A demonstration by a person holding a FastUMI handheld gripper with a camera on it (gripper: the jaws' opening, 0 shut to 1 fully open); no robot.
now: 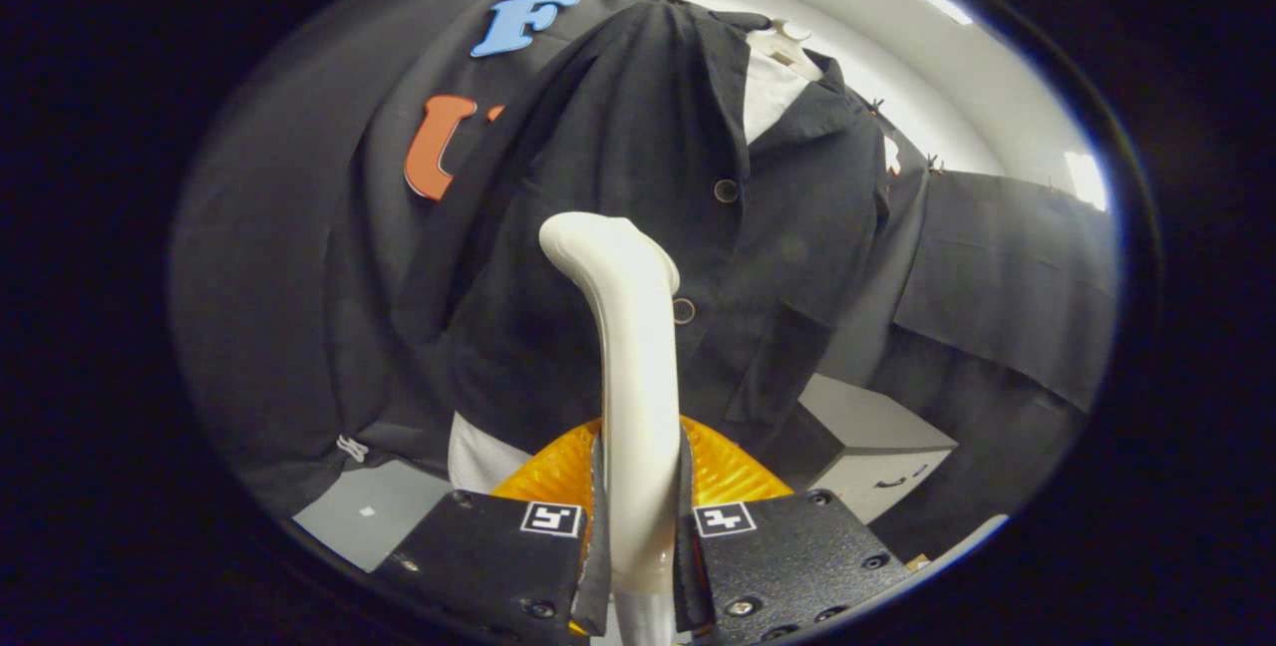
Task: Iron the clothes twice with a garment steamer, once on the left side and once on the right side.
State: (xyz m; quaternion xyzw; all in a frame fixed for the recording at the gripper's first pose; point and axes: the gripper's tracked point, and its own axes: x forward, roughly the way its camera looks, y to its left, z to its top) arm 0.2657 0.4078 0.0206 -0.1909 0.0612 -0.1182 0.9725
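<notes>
- The garment steamer (630, 347) is a smooth, hard cream wand with a curved head; it looks rigid and somewhat slick, probably light enough to swing but top-heavy, so the straight handle low down is the sensible place to grip
- The gripper (638, 546) has its fingers closed narrowly on that handle, one finger pressing each side, with the wand rising straight up between them
- The steamer's head reaches beyond the fingers to the dark shirt (638, 177), at or just short of the cloth beside the button row (726, 190); actual contact cannot be told
- The shirt hangs on a hanger (788, 43) ahead of the fingers; it is soft and loose, likely to sway or bunch under a push
- An orange ribbed part (728, 472) sits just behind the fingers, around the handle
</notes>
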